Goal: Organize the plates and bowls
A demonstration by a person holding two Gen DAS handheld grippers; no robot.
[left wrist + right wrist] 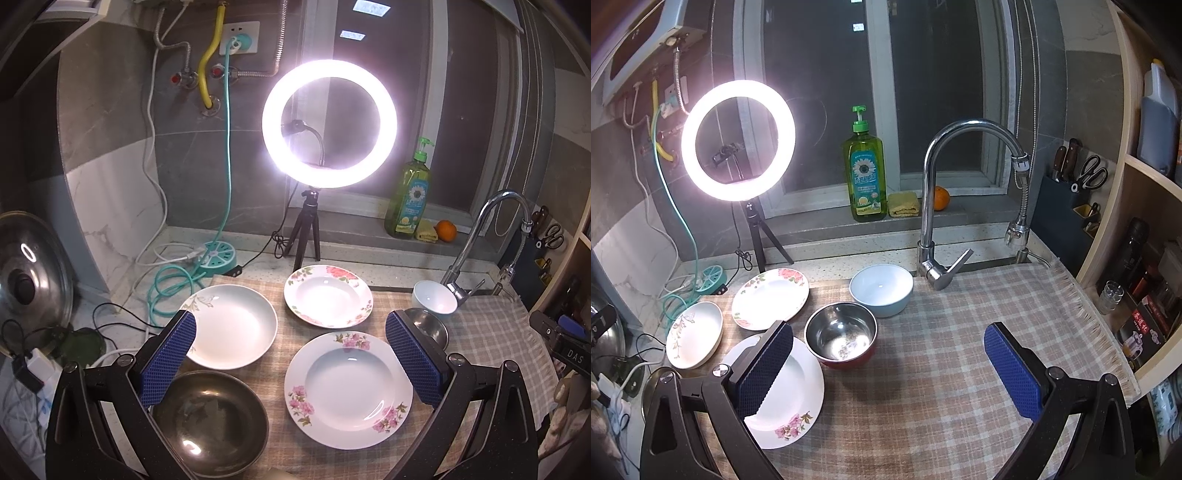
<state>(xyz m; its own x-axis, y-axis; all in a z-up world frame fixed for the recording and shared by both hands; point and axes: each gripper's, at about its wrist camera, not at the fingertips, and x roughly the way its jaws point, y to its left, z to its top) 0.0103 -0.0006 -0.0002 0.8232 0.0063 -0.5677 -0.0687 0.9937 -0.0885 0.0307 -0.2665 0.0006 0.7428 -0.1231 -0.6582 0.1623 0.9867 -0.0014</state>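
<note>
I have both tools hanging above a checked, fringed cloth spread over the counter. The left gripper has its fingers wide apart, the ribbed blue pads holding nothing; the right gripper is likewise spread and empty.

Four glossy ceramic dishes sit on the left half of the cloth. Nearest is a wide-rimmed plate with pink flowers, round and shallow. Beyond it lies a second flowered plate, its rim printed with red blossoms and green leaves. To the left of that one is a plain white dish with a faint grey sprig, deeper in the middle. In the near left corner rests a dark steel bowl, dull and scuffed inside.

To the right of the plates stands a small steel bowl with a red outside, shiny, just beside a pale blue bowl, smooth and white within. That blue bowl is near the base of a curved chrome tap. A glowing ring lamp on a small tripod stands at the far left.
</note>
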